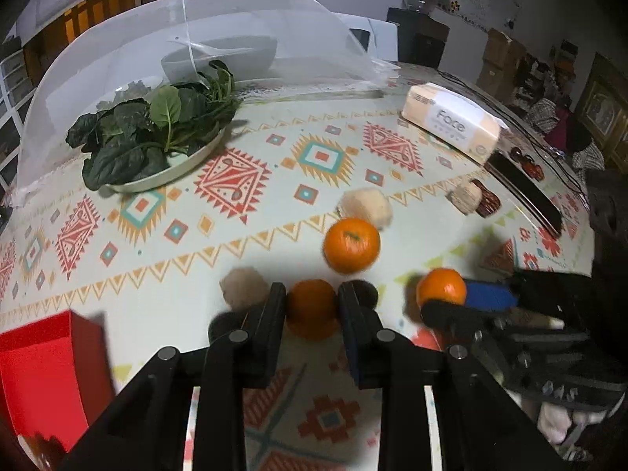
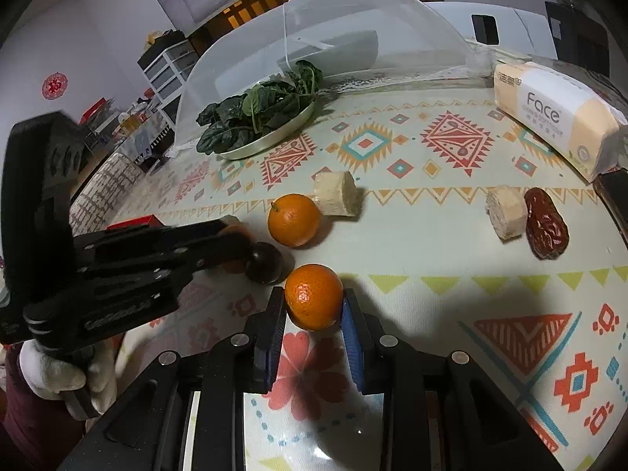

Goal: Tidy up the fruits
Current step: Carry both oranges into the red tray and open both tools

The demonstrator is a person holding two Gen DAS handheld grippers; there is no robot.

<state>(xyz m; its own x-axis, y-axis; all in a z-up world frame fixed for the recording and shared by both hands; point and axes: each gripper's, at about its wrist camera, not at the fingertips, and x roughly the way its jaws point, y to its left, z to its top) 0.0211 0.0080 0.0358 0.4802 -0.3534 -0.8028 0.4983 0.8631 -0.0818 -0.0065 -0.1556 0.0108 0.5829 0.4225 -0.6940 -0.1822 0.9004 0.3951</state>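
My left gripper (image 1: 312, 308) is shut on an orange (image 1: 312, 310), held between its black fingers just above the patterned tablecloth. My right gripper (image 2: 314, 306) is shut on a second orange (image 2: 313, 301); this orange also shows in the left wrist view (image 1: 441, 287). A third orange (image 2: 293, 219) lies free on the cloth, also in the left wrist view (image 1: 352, 244). A dark round fruit (image 2: 265, 262) sits beside the left gripper's tip. Beige cut fruit pieces (image 2: 338, 193) (image 2: 506, 212) and a red date (image 2: 546, 223) lie further back.
A red box (image 1: 43, 373) stands at the near left. A plate of spinach (image 1: 157, 137) sits under the edge of a mesh food cover (image 1: 188, 43). A tissue pack (image 2: 557, 117) lies at the back right. A dark tray (image 1: 526, 192) lies at the table's right edge.
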